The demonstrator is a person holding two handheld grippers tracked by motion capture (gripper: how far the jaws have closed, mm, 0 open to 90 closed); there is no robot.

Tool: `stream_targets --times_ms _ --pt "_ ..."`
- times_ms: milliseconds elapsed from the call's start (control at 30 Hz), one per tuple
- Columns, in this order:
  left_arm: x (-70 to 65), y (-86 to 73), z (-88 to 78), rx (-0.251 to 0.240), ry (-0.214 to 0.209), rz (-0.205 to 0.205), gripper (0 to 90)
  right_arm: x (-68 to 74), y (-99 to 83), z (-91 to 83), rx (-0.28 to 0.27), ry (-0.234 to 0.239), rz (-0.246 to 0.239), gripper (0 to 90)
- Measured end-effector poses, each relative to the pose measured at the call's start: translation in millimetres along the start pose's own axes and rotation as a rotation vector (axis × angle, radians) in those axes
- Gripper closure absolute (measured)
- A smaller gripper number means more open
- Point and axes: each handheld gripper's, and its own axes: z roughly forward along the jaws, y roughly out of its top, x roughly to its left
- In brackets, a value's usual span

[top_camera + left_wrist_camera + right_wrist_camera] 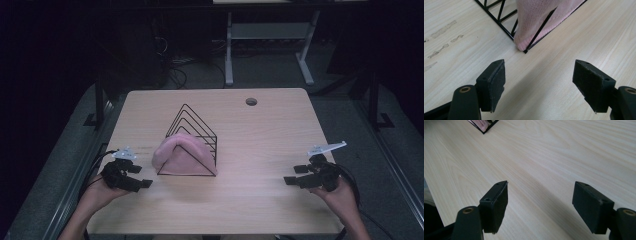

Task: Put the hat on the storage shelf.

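High view shows a pink knitted hat point(177, 155) draped into the front of a black wire rack point(192, 137) near the middle of the table point(260, 135), with the left gripper point(142, 179) just beside the hat's left edge and the right gripper point(291, 176) well apart from it, out near the table's right edge. Both grippers are released, their 2 jaws standing wide with nothing between them. In the left gripper view the hat's hem sits just ahead of the fingertips point(495, 80), slightly toward the left finger, and 1 thin wire of the rack crosses in front of the knit right at the rack's corner. That wire is the likely trouble: if the jaws close there, they may pinch wire and fabric together, and a pull would then drag or tip the light rack instead of freeing the hat. The loose knit could also snag on the wire ends and stretch. A shallow grip on the hem alone may slip off the soft fabric. In the right gripper view the rack's corner lies far ahead and left of the fingers point(496, 205), so that gripper is too distant to steady the rack; with nothing holding it, the rack will probably slide across the smooth wood.
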Motion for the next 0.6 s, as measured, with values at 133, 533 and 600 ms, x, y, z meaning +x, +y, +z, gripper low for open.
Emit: stream_targets --times_ms 133,533,600 --pt "-2.2 -3.8 1.9 -0.001 0.003 -0.004 26.3 0.9 -8.8 -1.4 -0.016 -0.007 0.006 28.1" --pt "-21.5 -25.5 9.2 -0.177 0.062 -0.107 25.9 22.3 -39.1 10.3 -0.090 -0.009 0.001 27.7" --pt "-23.2 -26.5 9.9 -0.178 0.074 -0.107 25.9 25.9 -42.3 10.9 -0.092 0.001 -0.002 27.2"
